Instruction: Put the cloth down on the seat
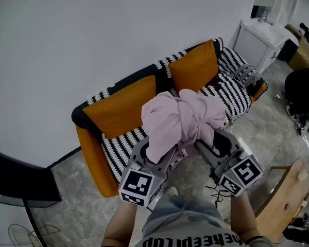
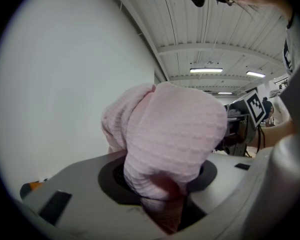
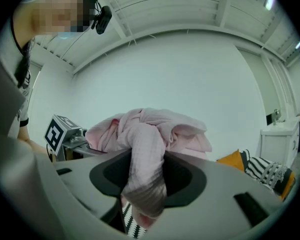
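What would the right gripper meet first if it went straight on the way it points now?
Beyond the pink cloth clamped in the right gripper, probably the white wall; the sofa sits lower and rightward. Depth is unclear.

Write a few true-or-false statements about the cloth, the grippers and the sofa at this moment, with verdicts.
1. The pink cloth is clamped in both the left gripper and the right gripper. True.
2. The cloth lies spread flat on the seat. False: it is bunched up and held in the air, off the sofa.
3. Two orange cushions lean against the sofa's back. True.
4. The seat cover is plain grey. False: it is striped black and white.
5. A white cabinet stands beyond the sofa's far end, at the head view's upper right. True.
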A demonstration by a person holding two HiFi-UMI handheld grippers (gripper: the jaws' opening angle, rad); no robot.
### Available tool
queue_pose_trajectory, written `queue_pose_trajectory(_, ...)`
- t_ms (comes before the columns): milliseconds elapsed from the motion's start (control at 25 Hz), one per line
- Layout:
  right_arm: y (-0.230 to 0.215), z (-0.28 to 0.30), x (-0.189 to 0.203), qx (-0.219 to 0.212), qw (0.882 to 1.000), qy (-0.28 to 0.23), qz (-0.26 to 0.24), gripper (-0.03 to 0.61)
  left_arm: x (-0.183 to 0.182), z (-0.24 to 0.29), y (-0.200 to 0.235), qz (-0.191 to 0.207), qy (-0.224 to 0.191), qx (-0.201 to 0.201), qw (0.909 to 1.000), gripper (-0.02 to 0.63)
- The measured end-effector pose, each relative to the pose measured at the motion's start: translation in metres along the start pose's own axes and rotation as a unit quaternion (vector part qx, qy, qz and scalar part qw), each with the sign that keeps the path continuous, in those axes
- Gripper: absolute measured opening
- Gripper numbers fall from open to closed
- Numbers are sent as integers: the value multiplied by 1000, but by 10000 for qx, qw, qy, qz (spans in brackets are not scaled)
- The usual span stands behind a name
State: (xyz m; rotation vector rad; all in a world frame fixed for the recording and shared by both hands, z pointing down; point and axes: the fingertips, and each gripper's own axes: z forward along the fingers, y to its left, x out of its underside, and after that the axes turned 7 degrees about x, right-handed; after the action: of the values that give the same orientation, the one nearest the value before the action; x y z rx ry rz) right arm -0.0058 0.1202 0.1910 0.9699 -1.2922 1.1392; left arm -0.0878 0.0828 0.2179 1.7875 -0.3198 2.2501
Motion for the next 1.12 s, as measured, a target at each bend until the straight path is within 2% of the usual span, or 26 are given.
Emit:
queue_pose_trajectory(360,-6,5,11,123,9999,45,7,202,11,9,5,-1,-25,87,10000,227)
queue_pose_trajectory(520,-21,37,19,22,9999,93,29,202,18,29,32,-41,16,27,10000,227)
queue_pose_trajectory(800,-73,94,9,-379,9990,250,23,202,5,82,75,-254,67,-349,9990,227)
queue_pose_trajectory(1120,-126,143,7,-1168,9924,380,-114,202,1,133,104,-538,20,-1108,9924,227)
